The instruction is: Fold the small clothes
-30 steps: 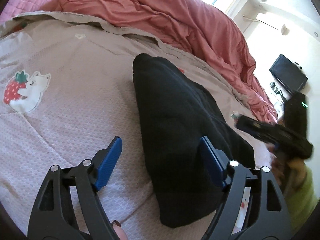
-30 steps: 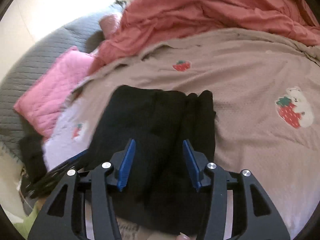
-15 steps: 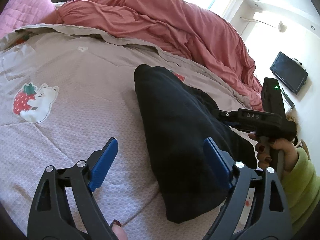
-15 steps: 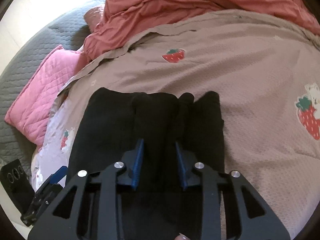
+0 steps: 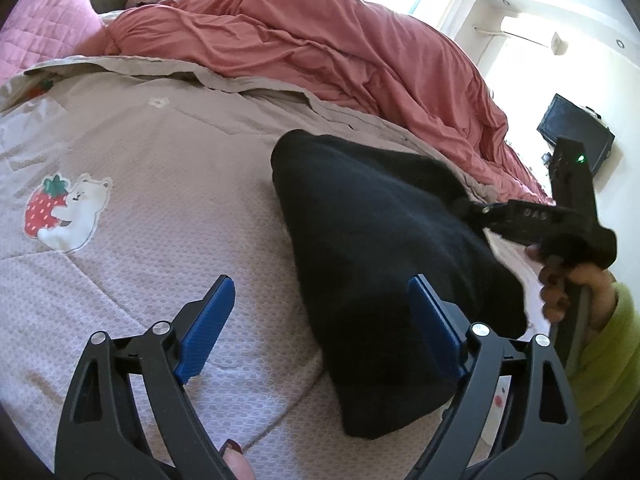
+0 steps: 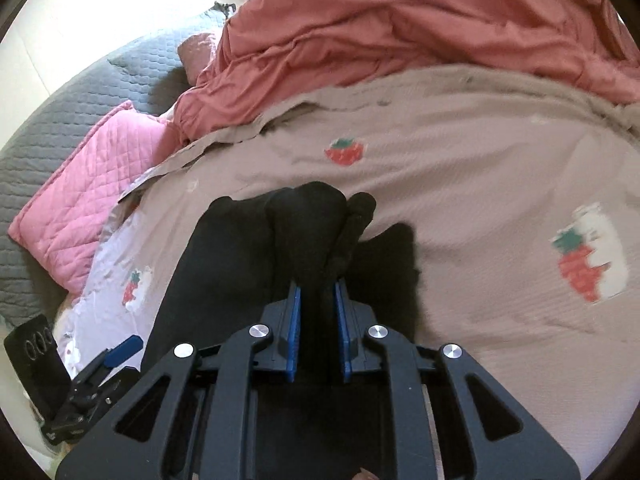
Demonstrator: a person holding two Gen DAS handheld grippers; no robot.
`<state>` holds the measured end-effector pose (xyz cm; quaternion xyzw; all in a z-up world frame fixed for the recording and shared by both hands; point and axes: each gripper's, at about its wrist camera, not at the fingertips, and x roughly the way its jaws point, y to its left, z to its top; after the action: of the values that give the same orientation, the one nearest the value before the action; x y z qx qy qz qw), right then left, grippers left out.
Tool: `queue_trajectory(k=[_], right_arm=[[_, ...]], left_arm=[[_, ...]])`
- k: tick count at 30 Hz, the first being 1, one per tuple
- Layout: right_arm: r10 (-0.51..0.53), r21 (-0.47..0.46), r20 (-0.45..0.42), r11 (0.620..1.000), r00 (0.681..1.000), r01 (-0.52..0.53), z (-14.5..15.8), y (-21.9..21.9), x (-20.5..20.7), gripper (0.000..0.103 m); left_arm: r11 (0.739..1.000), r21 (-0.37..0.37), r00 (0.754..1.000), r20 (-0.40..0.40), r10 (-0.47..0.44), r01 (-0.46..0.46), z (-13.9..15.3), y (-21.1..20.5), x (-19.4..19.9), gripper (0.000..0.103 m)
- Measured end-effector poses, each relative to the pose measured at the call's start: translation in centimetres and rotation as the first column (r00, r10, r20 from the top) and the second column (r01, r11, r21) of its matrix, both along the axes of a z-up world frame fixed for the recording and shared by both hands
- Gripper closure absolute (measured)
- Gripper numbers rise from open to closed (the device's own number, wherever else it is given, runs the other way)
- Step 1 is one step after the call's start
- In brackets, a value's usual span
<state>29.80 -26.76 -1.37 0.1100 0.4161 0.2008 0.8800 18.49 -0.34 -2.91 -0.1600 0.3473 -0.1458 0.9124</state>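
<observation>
Lying on the quilted bedspread [image 5: 160, 200] of the bed, the black garment [image 5: 380, 260] is partly folded, with a raised ridge of cloth bunched up along its middle. The right gripper [image 6: 316, 308] has just been closing and is now clenched on that ridge: in the right wrist view both blue pads [image 6: 294, 320] press against the black cloth between them, and the pinched fold stands up above the rest of the garment. In the left wrist view the same gripper enters from the right, held by a hand [image 5: 560, 280] in a lime-green sleeve [image 5: 612, 360], its tip buried in the upper edge of the garment. The left gripper [image 5: 320, 320] has just been opening and is released, jaws spread wide; one blue pad is over bare bedspread, the other over the near part of the garment, and nothing is pressed between them. The bedspread carries a strawberry-and-bear patch [image 5: 64, 212] to the left of the garment, well apart from it. A rumpled coral-red duvet [image 5: 320, 48] lies along the far side of the bed, and a pink quilted pillow [image 6: 84, 196] rests beside it on a grey cover [image 6: 80, 92].
</observation>
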Motion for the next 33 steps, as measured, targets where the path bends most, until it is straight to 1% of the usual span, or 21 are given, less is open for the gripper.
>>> queue_trajectory(k=[3,5,8,9,11,12,13,16,18,19,21,24,27,30,31,33], right_arm=[[-0.033,-0.057,-0.008,0.998,0.999,0.032,-0.4,-1.0,0.3,0.089],[-0.038,-0.088,-0.024,0.995,0.999,0.036,-1.7,-1.2,0.8,0.088],[-0.037,-0.115,-0.050,0.993,0.998,0.031,-4.0,-0.6,1.3,0.083],[-0.042,-0.117,-0.042,0.992,0.998,0.037,-4.2,-0.6,1.2,0.078],[-0.045,-0.112,-0.023,0.993,0.999,0.042,-4.1,-0.6,0.8,0.076],[-0.047,-0.110,-0.020,0.993,0.999,0.044,-3.9,-0.7,0.6,0.069],[-0.054,-0.106,-0.018,0.993,0.998,0.052,-3.6,-1.1,0.2,0.064],[-0.063,-0.076,0.000,0.995,0.998,0.063,-2.7,-2.0,-1.1,0.063],[-0.062,-0.059,0.017,0.996,0.998,0.062,-1.8,-2.6,-2.3,0.062],[-0.056,-0.053,0.021,0.997,0.998,0.057,-1.6,-2.7,-2.9,0.060],[-0.043,-0.048,0.029,0.998,0.999,0.044,-1.0,-2.9,-4.1,0.060],[-0.026,-0.033,0.036,0.999,0.999,0.027,-0.4,-3.3,-5.7,0.060],[-0.018,-0.005,0.018,1.000,1.000,0.018,-0.6,-3.6,-6.8,0.060],[0.009,0.003,0.014,1.000,1.000,-0.009,-0.7,-3.6,-7.8,0.060],[0.034,0.006,0.018,0.999,0.999,-0.034,-0.7,-3.4,-8.3,0.060],[0.077,-0.001,0.024,0.997,0.997,-0.077,-0.7,-3.0,-9.0,0.060]], left_arm=[[1.000,0.003,1.000,-0.004,-0.004,0.004,-0.1,-0.1,0.1,0.022],[1.000,0.002,1.000,-0.007,-0.008,0.008,-0.2,0.0,0.2,0.022],[1.000,-0.004,1.000,-0.017,-0.006,0.006,-0.4,0.1,0.3,0.021],[1.000,-0.010,1.000,-0.020,-0.004,0.004,-0.5,0.2,0.4,0.021],[1.000,-0.021,1.000,-0.025,0.005,-0.006,-0.6,0.5,0.4,0.020],[1.000,-0.024,1.000,-0.027,0.009,-0.009,-0.6,0.5,0.3,0.020],[1.000,-0.027,1.000,-0.028,0.011,-0.012,-0.7,0.6,0.3,0.020],[0.999,-0.024,1.000,-0.018,0.021,-0.021,-0.5,0.7,0.0,0.020],[1.000,-0.014,1.000,0.000,0.021,-0.021,-0.1,0.5,-0.4,0.020],[1.000,-0.003,1.000,0.010,0.017,-0.017,0.1,0.3,-0.5,0.020],[1.000,0.014,1.000,0.025,0.012,-0.012,0.4,0.0,-0.8,0.020],[0.999,0.039,0.999,0.047,-0.011,0.009,0.8,-1.0,-1.2,0.020],[0.996,0.078,0.997,0.063,-0.043,0.038,0.8,-2.2,-1.6,0.020],[0.990,0.128,0.996,0.061,-0.065,0.057,0.6,-3.4,-1.6,0.020],[0.988,0.142,0.996,0.053,-0.069,0.061,0.5,-3.7,-1.6,0.020],[0.986,0.151,0.997,0.035,-0.071,0.065,0.1,-3.9,-1.4,0.020]])
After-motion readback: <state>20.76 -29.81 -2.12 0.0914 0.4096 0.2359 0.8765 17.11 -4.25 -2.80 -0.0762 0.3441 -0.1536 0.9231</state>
